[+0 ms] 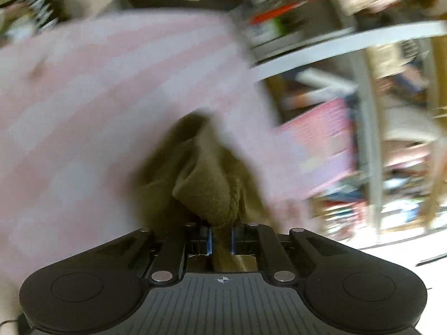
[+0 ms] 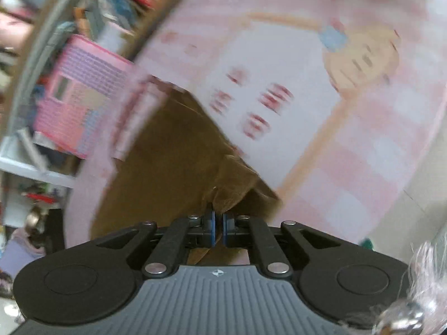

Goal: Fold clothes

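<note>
An olive-brown garment (image 1: pixel 206 184) is bunched in front of my left gripper (image 1: pixel 221 237), which is shut on a fold of it. In the right wrist view the same brown garment (image 2: pixel 173 162) spreads wider, and my right gripper (image 2: pixel 218 230) is shut on its edge. Under and behind the garment lies a pink checked cloth (image 1: pixel 97 97), printed with a cartoon figure in the right wrist view (image 2: pixel 321 89). Both views are motion-blurred.
A white shelf unit (image 1: pixel 349 44) with books and boxes, including a pink box (image 1: pixel 321 145), stands to the right of the left gripper. The pink box (image 2: pixel 81 97) and shelf clutter lie left of the right gripper. Pale floor (image 2: pixel 419 201) is at the right.
</note>
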